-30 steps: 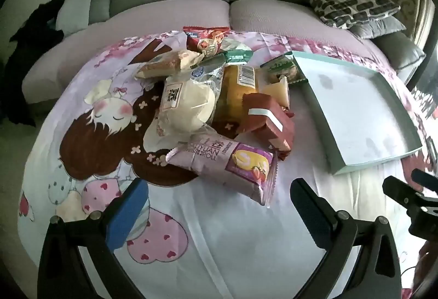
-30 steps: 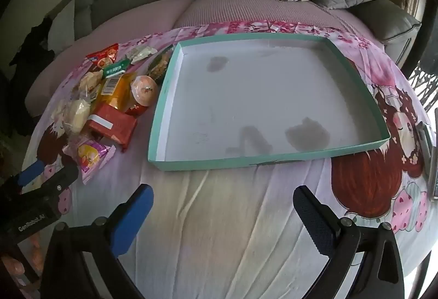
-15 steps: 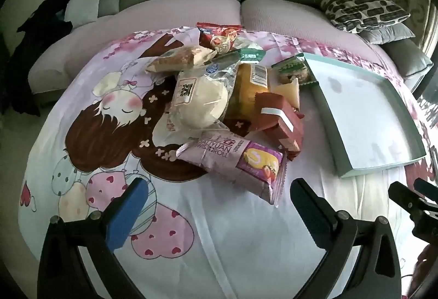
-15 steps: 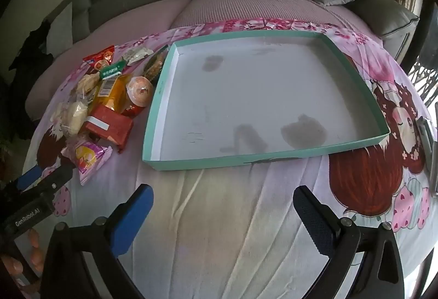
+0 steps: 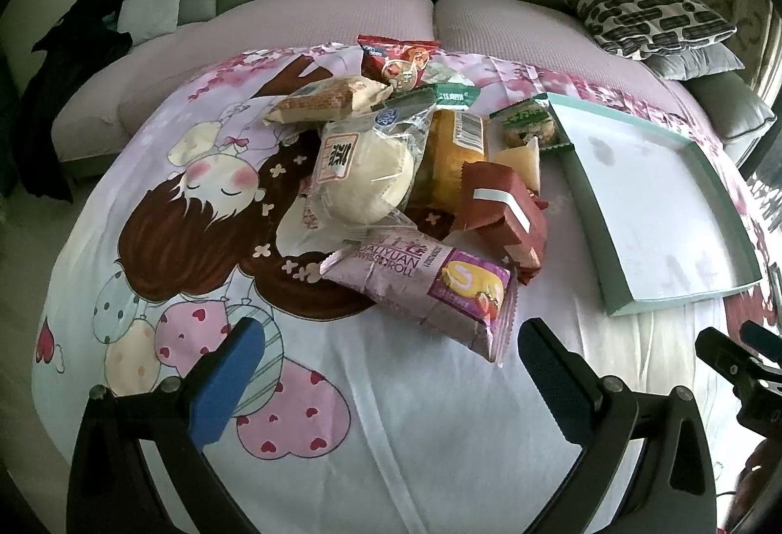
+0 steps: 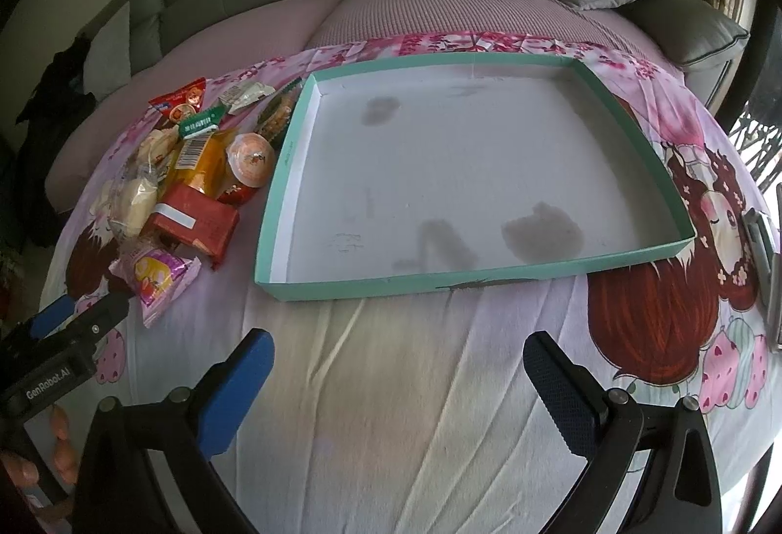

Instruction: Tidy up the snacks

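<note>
The snacks (image 5: 415, 172) lie in one heap on the bed cover (image 5: 391, 411), just beside the left edge of the green tray (image 6: 361, 289), likely so they can go in one by one. The tray has nothing in it. The left gripper (image 5: 391, 367) is wide open and holds nothing, close to the pink roll pack (image 5: 425, 284). The right gripper (image 6: 398, 380) is wide open too, near the tray's front edge, touching nothing, I think.

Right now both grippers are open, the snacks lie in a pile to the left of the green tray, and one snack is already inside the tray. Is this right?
Not quite. The green tray holds no snack yet: the right wrist view shows only stains on its white floor. The rest stands: the left gripper and right gripper are open, and the snacks lie piled to the tray's left.
</note>
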The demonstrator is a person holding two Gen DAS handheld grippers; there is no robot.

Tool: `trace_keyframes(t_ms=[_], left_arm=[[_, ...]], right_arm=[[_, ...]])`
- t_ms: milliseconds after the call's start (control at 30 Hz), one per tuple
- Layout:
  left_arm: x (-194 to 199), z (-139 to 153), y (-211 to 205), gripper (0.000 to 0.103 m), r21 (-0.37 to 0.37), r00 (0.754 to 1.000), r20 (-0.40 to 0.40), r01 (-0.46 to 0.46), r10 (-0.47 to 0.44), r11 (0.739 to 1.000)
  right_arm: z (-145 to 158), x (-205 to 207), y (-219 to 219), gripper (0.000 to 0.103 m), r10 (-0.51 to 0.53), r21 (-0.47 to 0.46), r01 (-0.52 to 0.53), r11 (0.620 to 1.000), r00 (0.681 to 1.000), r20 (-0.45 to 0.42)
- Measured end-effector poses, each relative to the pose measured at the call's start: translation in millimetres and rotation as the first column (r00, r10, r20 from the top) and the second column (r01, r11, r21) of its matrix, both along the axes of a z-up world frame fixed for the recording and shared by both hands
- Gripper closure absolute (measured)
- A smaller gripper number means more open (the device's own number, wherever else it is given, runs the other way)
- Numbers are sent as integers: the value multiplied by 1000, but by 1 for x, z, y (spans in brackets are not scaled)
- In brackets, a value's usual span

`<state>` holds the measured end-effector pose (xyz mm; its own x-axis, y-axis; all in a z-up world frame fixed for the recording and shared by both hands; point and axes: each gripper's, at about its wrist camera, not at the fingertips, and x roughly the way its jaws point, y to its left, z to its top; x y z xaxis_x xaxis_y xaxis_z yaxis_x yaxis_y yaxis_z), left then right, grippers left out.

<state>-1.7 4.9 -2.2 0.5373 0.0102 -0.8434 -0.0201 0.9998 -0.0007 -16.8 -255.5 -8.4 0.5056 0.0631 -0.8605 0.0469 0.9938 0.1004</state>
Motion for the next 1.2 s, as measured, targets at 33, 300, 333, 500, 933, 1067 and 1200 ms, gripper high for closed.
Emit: trace_keyframes(t_ms=[33,300,333,500,933,1067,1200], left_arm=[[-1,0,0,0,0,1000,1,1,-1,1000],[-1,-1,-1,0,-1,1000,-2,8,-8,1000],[-1,-2,-1,0,-1,1000,-3,8,-8,1000],[-1,-2,0,0,-1,1000,-3,8,-8,1000],[-1,-3,0,0,-2,1000,-5,10,-10,1000],[-1,-3,1,0,-3,1000,-5,11,-11,1000],[-2,-4,1,0,-3,1000,-6,11,-11,1000]], right_arm=[[0,0,0,0,0,0,0,1000,1000,0],[-1,-1,0,0,4,-3,-4,1000,1000,-5],[-1,-1,0,0,4,-3,-4,1000,1000,-4],[-1,-1,0,0,4,-3,-4,1000,1000,-6],[-2,0,-1,0,1,-3,-1,1000,1000,-10],[-2,-1,-1,0,3,-4,-3,1000,1000,-11],[-2,-1,-1,0,5,-8,-5,1000,1000,-14]])
